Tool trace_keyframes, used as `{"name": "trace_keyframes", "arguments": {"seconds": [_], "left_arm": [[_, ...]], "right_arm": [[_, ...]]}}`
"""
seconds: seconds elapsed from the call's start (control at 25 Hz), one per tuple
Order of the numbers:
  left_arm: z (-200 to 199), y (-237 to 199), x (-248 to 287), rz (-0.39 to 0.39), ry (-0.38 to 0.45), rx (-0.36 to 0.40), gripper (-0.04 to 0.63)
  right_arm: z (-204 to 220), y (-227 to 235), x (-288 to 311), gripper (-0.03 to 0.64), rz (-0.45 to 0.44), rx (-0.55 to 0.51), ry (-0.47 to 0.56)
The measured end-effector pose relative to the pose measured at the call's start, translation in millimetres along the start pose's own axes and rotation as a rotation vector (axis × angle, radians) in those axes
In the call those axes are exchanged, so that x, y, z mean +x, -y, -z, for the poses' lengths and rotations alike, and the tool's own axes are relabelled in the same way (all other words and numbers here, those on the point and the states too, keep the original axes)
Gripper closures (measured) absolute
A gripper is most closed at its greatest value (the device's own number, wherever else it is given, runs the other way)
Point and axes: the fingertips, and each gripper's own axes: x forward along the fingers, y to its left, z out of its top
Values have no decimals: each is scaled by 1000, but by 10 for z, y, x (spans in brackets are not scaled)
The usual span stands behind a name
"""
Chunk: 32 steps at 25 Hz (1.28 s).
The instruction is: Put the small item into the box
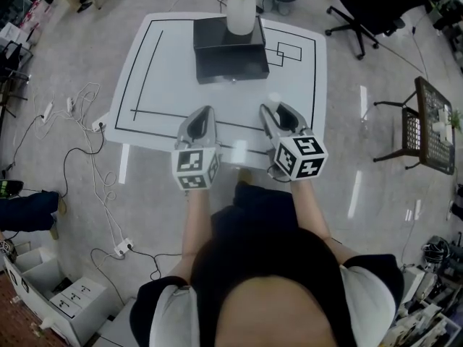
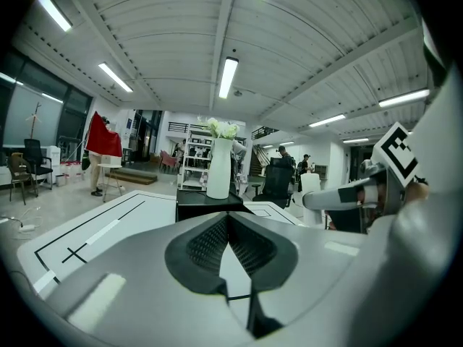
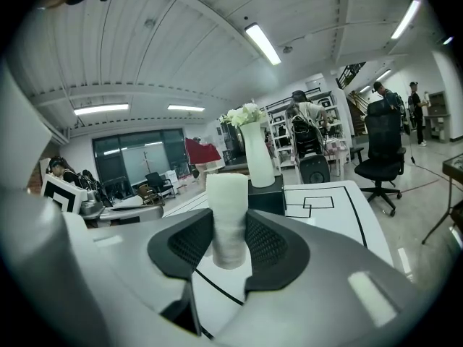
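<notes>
Open lab floor, white table (image 1: 145, 78) with black line markings. A black box (image 1: 231, 60) sits at the table's 12 o'clock end, with a white vase (image 1: 241, 9) of flowers at its far edge; on it or behind it, can't tell. Both forearms reach straight out side by side, tools pointing to 12 and tipped slightly down over the table's 6 o'clock edge: the left gripper (image 1: 205, 113) at 7, the right gripper (image 1: 273, 110) at 5, apart from each other. Bare tabletop lies between them and the box. Off the table are cables (image 1: 79, 114) on the floor at 9, a dark side table (image 1: 432, 125) at 3 and an office chair (image 1: 372, 9) at 1, all clear of the table edges. Left jaws are closed tip to tip, nothing between. Right jaws are partly spread and clamped on the small item (image 3: 228, 219), a white cylinder upright between the pads, well short of the box.
</notes>
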Motion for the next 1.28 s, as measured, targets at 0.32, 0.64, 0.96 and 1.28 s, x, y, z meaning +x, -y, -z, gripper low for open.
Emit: {"name": "trace_keyframes", "arguments": {"seconds": [0.32,0.64,0.96,1.28], "left_arm": [[-54,-109,153,-6,5,3,584],[-59,-104,296,-1,0,24,584],[-18,-113,262,-12,-8,16,584],[27,-166,194,-41,-9,0,584]], "right_arm": [[-56,-8,208,477,-27,-7,-6],[-91,62,332,477,-41,0,1],[-85,14,391,477,-65,1,-4],[-45,-14,393,477,-77,2,-8]]}}
